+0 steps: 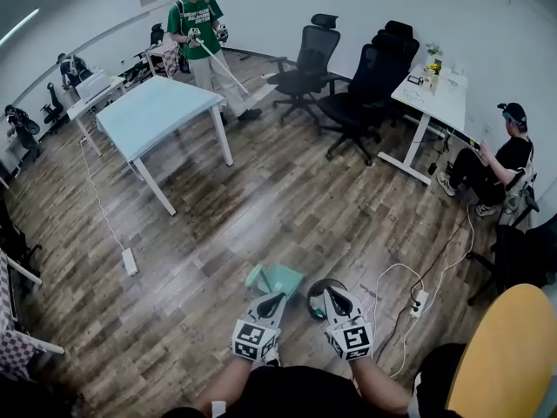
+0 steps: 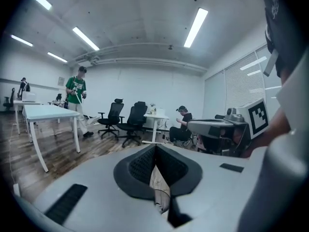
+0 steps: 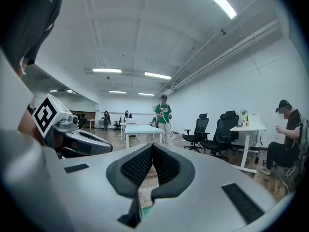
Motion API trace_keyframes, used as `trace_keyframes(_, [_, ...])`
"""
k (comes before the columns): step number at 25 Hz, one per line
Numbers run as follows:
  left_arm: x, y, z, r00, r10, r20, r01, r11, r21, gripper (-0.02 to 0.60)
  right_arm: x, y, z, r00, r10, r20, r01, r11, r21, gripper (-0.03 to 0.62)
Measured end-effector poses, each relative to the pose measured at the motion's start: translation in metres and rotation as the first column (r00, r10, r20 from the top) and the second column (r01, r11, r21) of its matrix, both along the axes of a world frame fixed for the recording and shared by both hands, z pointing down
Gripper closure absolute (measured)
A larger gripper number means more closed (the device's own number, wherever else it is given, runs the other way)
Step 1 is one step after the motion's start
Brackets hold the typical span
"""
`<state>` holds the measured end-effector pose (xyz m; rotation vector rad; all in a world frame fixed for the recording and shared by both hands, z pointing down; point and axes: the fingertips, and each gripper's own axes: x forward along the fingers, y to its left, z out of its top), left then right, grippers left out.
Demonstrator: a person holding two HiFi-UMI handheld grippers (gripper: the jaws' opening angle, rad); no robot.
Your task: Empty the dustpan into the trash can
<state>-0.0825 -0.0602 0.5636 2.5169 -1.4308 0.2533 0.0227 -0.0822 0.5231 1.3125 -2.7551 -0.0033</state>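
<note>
Dustpan (image 1: 278, 279) seems grounded, clear in head view only.

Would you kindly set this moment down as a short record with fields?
Dustpan: teal, just beyond the left tool
Trash can: dark, round, partly behind the right tool
Left tool: jaws together, nothing gripped
Right tool: jaws together, nothing gripped
Floor: wood planks
People: standing person by the pale blue table; seated person
</note>
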Motion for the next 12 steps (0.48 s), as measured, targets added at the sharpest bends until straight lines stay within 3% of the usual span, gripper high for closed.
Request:
trace_keyframes(5, [0.003,0.013,-0.014,1.000,-0.017,0.005,0.017,1.000,0.011,0.558,-0.003,0.019,-0.027,0.998,-0.039,-0.046,0.042,0.995,0.085,0.571])
trace_keyframes(12, [0.004,0.022,-0.028,0.998,-0.068,0.007,0.067,0.997,0.042,0.557,0.016,0.030,-0.031,0.999,-0.010,-0.039,0.014,0.995,0.101,0.571])
